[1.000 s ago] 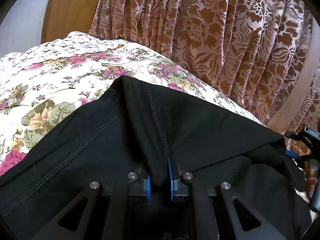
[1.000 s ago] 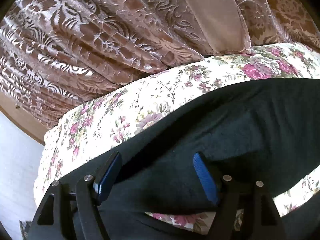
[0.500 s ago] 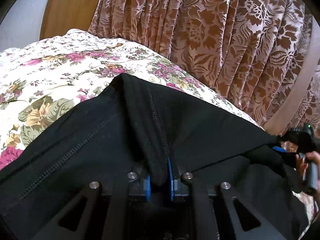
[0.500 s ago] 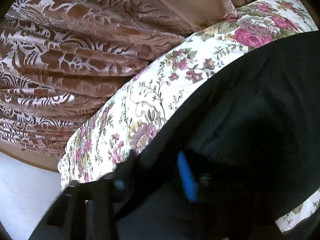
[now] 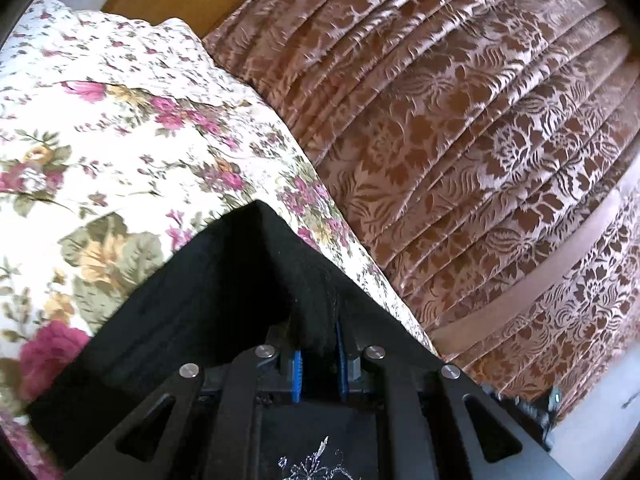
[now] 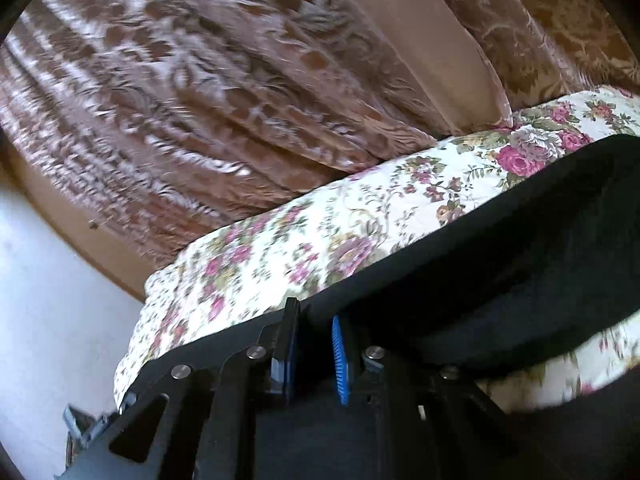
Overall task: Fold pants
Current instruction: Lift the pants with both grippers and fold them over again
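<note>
While both tools clench black pants [image 5: 208, 304] lifted over the floral bedspread [image 5: 120, 152] (left tool [image 5: 318, 368], right tool [image 6: 312, 356]), the fold seems midway: nothing laid flat yet.

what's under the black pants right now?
The floral bedspread shows around and beneath the black pants. Both the left gripper and right gripper pinch fabric. What lies directly under the covered part is hidden.
</note>
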`<action>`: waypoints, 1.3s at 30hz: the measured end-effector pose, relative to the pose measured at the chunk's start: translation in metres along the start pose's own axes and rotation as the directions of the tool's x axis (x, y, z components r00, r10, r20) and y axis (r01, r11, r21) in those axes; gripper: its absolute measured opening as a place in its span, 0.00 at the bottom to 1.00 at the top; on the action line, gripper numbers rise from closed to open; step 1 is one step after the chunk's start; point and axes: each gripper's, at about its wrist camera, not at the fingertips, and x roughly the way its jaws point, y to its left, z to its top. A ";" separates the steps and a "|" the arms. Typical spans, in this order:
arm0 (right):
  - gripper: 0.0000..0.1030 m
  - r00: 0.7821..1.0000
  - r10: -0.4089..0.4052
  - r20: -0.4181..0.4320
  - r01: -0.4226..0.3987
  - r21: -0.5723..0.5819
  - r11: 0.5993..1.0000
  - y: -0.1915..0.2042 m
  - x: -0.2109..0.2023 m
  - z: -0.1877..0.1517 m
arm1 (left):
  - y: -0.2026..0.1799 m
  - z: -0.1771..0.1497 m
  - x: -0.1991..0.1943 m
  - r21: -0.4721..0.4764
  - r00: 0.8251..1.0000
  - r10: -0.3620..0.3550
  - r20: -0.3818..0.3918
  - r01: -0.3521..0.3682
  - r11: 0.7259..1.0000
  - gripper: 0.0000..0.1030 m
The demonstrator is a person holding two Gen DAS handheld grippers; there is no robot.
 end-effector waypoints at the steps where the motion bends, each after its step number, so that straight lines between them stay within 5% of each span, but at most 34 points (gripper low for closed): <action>1: 0.15 1.000 0.012 0.006 -0.011 -0.021 1.000 0.005 -0.010 -0.011 | 0.000 0.001 -0.003 0.002 1.000 0.000 0.005 0.000 1.000 0.12; 8: 0.15 0.997 0.058 0.051 -0.050 -0.161 0.986 0.031 -0.062 -0.088 | 0.022 0.004 -0.034 -0.024 0.999 0.023 0.024 -0.022 0.999 0.12; 13: 0.15 0.998 0.049 0.049 -0.035 -0.257 0.966 0.044 -0.079 -0.142 | 0.054 -0.008 -0.046 -0.070 0.994 0.105 -0.008 -0.105 0.992 0.12; 19: 0.15 0.997 -0.008 -0.080 -0.010 -0.214 0.977 0.013 -0.044 -0.186 | 0.065 -0.022 -0.040 -0.051 0.990 0.144 -0.008 -0.144 0.988 0.14; 20: 0.15 0.996 0.024 -0.088 -0.039 -0.168 0.985 0.004 -0.041 -0.189 | 0.063 -0.025 -0.040 -0.037 0.989 0.150 -0.004 -0.150 0.988 0.17; 24: 0.29 0.992 0.093 -0.090 -0.101 -0.091 0.991 -0.008 -0.049 -0.183 | 0.062 -0.034 -0.044 -0.089 0.998 0.061 0.000 -0.060 0.994 0.62; 29: 0.30 0.992 0.110 -0.054 -0.110 -0.002 0.994 -0.023 -0.066 -0.183 | 0.049 -0.040 -0.042 -0.104 1.000 0.031 0.003 -0.031 0.994 0.65; 32: 0.30 0.993 0.118 -0.024 -0.116 0.074 0.991 -0.033 -0.070 -0.180 | 0.042 -0.042 -0.035 -0.063 0.997 0.070 -0.010 -0.071 0.996 0.51; 33: 0.30 0.993 0.115 -0.015 -0.113 0.097 0.989 -0.036 -0.072 -0.178 | 0.039 -0.042 -0.032 -0.037 0.995 0.098 -0.021 -0.099 0.994 0.32; 35: 0.26 0.993 0.115 0.007 -0.114 0.147 0.982 -0.044 -0.073 -0.174 | 0.037 -0.043 -0.026 0.009 0.986 0.158 -0.049 -0.158 0.987 0.10; 39: 0.11 0.997 0.072 -0.010 -0.070 0.108 0.992 -0.043 -0.075 -0.169 | 0.040 -0.037 -0.035 -0.036 0.991 0.124 -0.056 -0.126 0.991 0.07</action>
